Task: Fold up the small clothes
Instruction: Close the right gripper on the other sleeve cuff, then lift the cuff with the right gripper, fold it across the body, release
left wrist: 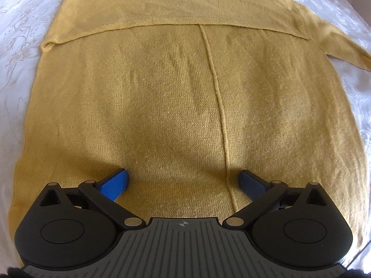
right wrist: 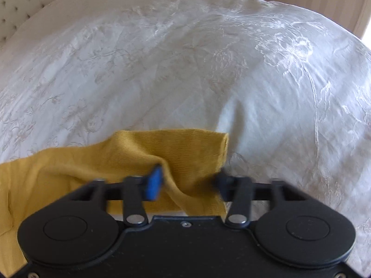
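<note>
Sweater (left wrist: 185, 97) sleeve cuff (right wrist: 185, 153) bunches between my right hand-held gripper (right wrist: 187, 183)'s closing jaws; left hand-held gripper (left wrist: 183, 180) gapes over the hem.

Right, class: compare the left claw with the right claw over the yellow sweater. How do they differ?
The left claw stands wide open; the right claw is drawn in much narrower. The left claw's pads have only the flat sweater between them, ungripped; the right claw's pads seem to pinch the bunched sleeve. Both are black with blue pads and point down at the bedspread.
</note>
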